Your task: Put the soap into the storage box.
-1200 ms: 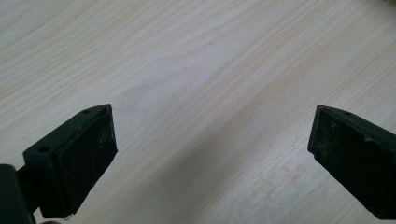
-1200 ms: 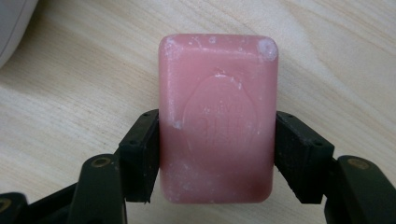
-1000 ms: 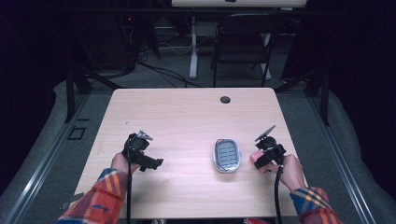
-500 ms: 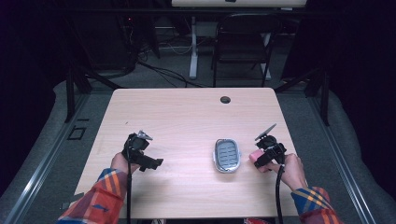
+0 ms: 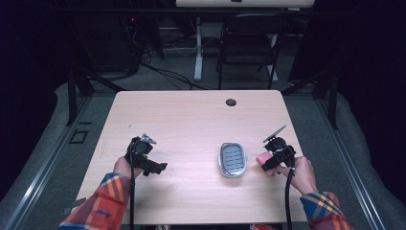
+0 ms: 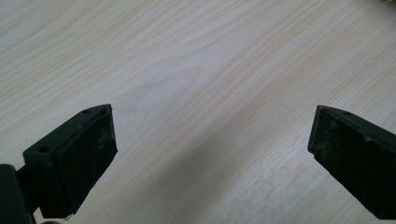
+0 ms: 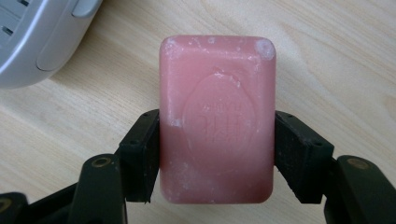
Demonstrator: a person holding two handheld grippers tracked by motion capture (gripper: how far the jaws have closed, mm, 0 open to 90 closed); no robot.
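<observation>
While the pink soap bar (image 7: 217,119) sits squarely between the two black jaws of the right gripper (image 7: 217,154), both pads press flat against its long sides, so the bar is clamped at about its lower half and its upper half sticks out past the jaw tips. Its stamped oval face is turned toward the camera in the right gripper view, with pale wood showing behind it. From the high view, the soap bar (image 5: 264,157) shows as a pink block at the front of the right gripper (image 5: 271,159), over the right part of the table (image 5: 191,120) and just beside the grey soap dish (image 5: 232,159), apart from it. That dish lies flat on the wood, and one rounded corner of it appears at the upper left of the right gripper view (image 7: 42,42). Well away on the left side of the table, the left gripper (image 5: 152,167) is held low over bare wood, its jaws spread wide with nothing between them (image 6: 210,154).
</observation>
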